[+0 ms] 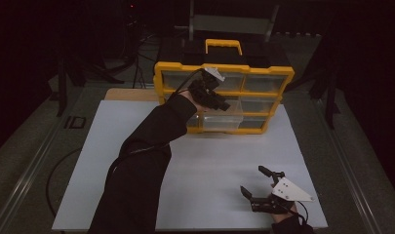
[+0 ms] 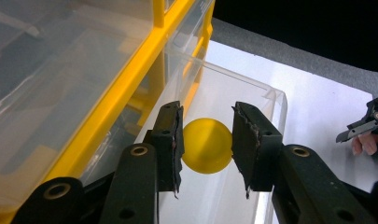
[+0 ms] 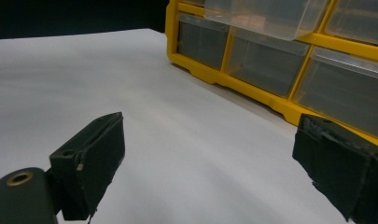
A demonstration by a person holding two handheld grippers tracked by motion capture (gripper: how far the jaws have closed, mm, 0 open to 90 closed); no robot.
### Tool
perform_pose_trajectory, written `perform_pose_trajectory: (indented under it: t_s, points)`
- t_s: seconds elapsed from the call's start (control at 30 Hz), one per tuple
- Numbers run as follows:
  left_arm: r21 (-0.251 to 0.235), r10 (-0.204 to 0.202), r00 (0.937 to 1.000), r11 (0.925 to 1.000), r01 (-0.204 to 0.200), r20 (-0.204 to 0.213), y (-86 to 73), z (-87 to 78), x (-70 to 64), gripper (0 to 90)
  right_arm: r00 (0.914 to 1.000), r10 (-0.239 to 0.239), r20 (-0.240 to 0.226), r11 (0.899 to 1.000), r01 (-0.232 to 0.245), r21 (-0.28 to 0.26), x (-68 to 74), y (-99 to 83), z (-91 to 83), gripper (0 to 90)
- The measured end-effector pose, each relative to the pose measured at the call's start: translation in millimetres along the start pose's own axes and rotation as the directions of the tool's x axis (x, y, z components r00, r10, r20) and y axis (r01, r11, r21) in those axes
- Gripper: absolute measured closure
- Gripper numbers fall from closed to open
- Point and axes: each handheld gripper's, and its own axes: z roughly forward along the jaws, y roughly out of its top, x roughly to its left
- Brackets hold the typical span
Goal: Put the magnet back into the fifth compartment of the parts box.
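Note:
A yellow ball [image 2: 207, 145] sits between the pads of my left gripper [image 2: 207, 111], which touch it on both sides. The ball hangs inside a clear drawer [image 2: 270, 93] pulled out of a yellow organizer [image 1: 224, 68]. In the high view my left gripper [image 1: 218, 101] reaches over that open drawer [image 1: 219, 121] at the organizer's middle. My right gripper [image 1: 252, 179] rests open near the table's front right, with nothing between its jaws. In the right gripper view, the right gripper [image 3: 210, 140] faces the organizer [image 3: 280, 100] across bare white surface.
The organizer stands upright at the back of the white tabletop [image 1: 136, 146], with several clear drawers and a yellow handle [image 1: 223, 45]. A person's dark sleeve [image 1: 136, 175] crosses the left middle. The right gripper [image 2: 364, 128] shows far off in the left gripper view.

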Motion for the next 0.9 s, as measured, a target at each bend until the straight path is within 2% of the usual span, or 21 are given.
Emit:
perform_pose_trajectory:
  t_s: [0.23, 0.33, 0.47, 0.63, 0.73, 0.8, 0.9]
  points:
    - [-0.015, 0.006, 0.9999, 0.9999, -0.006, -0.009, 2.7, -6.1, -1.1, 64.0, 1.0000, 0.007, 0.001, 1.000, -0.007, 0.002, -0.1, -0.1, 0.0, 9.4]
    - [-0.013, -0.004, 0.9999, 0.9999, 0.004, -0.010, 3.8, -7.5, -1.3, 63.9, 1.0000, 0.007, 0.000, 1.000, -0.007, 0.003, -0.1, -0.1, 0.2, 9.4]
    - [-0.018, 0.010, 0.9998, 0.9998, -0.011, -0.015, 5.4, -8.4, -3.5, 63.8, 1.0000, 0.007, -0.001, 1.000, -0.007, 0.002, -0.3, -0.1, 0.2, 9.3]
    - [-0.039, -0.003, 0.9998, 0.9992, 0.002, -0.021, 7.6, -10.5, -4.1, 63.0, 1.0000, 0.005, 0.000, 1.000, -0.005, 0.002, -0.3, -0.2, 0.3, 9.3]
    - [-0.036, -0.009, 0.9996, 0.9993, 0.008, -0.028, 8.4, -12.2, -6.4, 45.5, 1.0000, 0.010, 0.001, 1.000, -0.010, 0.001, -0.7, -0.3, 0.1, 9.3]
    - [-0.027, -0.014, 0.9993, 0.9996, 0.013, -0.035, 9.1, -12.8, -8.3, 28.5, 1.0000, 0.009, 0.003, 1.000, -0.009, 0.000, -0.7, -0.2, 0.0, 9.3]
    - [-0.024, -0.024, 0.9991, 0.9994, 0.023, -0.035, 10.0, -15.5, -9.9, 13.1, 1.0000, 0.006, 0.004, 1.000, -0.006, 0.002, -0.2, 0.1, 0.0, 9.3]
